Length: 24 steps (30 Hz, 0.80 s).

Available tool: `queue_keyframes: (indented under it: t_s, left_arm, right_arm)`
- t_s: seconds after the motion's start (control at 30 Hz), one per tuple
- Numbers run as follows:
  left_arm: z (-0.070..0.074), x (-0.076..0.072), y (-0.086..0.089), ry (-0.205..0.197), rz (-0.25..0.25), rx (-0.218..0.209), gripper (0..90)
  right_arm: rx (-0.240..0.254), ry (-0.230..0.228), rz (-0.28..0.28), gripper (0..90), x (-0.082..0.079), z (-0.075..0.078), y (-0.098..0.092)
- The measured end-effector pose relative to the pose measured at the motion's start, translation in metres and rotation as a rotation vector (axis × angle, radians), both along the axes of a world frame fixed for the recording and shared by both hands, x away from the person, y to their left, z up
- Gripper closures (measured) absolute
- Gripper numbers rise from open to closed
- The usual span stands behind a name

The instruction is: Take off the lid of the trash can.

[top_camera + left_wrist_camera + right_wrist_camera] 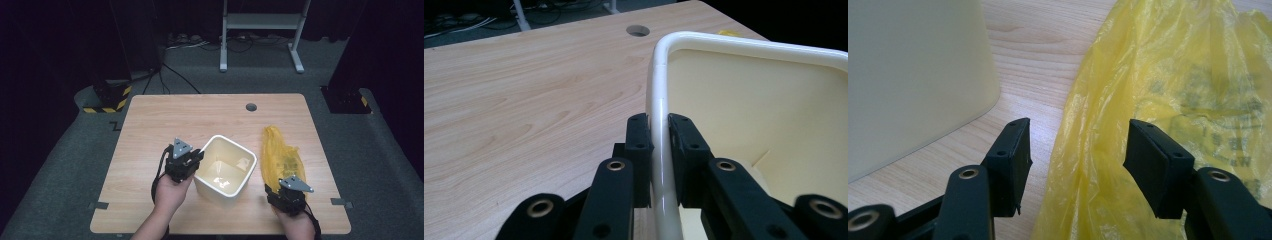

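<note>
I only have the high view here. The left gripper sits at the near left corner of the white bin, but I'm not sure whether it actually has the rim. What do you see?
Observer: In the left gripper view, the left gripper has one jaw outside and one inside the bin wall, both pads pressed on the rim.
Operator: And the right one, has it got the yellow bag?
Observer: No. In the right gripper view, the right gripper stands open, with the yellow bag lying between and beyond its jaws, not pinched.
Operator: Anything printed on the bag?
Observer: Faint dark print shows, too blurred to read.
</note>
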<state>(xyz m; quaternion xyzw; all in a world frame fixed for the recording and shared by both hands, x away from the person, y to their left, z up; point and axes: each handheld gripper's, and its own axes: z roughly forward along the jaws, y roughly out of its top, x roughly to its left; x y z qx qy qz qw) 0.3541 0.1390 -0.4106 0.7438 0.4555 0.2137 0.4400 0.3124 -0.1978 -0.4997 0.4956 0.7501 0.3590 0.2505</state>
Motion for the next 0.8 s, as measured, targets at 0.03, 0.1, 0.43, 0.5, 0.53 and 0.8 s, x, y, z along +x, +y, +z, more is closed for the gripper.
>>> queue_keyframes:
  t_s: [0.03,0.1,0.43,0.5,0.53,0.8]
  left_arm:
    - [0.0004,-0.0003,-0.0001,-0.004,0.003,-0.008,79.5]
    - [0.0014,-0.0007,0.0006,-0.009,0.004,-0.013,79.6]
    - [0.0021,-0.003,0.0035,-0.024,0.01,-0.047,79.5]
    - [0.0026,-0.0042,0.0038,-0.042,0.011,-0.043,79.5]
    - [0.003,-0.0049,0.0038,-0.047,0.011,-0.044,79.5]
    - [0.0058,-0.0097,0.0056,-0.098,0.018,-0.058,79.8]
  right_arm:
    - [0.002,0.001,-0.001,43.6,-0.0001,0.0,0.0]
    - [0.002,0.003,-0.002,43.7,-0.0002,-0.0001,0.0002]
    - [-0.008,0.0,0.009,42.9,-0.0003,-0.0019,0.0016]
    - [-0.01,-0.002,0.009,42.8,-0.0003,-0.0021,0.0015]
    - [-0.01,-0.003,0.008,42.8,-0.0004,-0.0021,0.0016]
    - [-0.029,-0.032,0.021,39.8,-0.0034,-0.0013,0.0006]
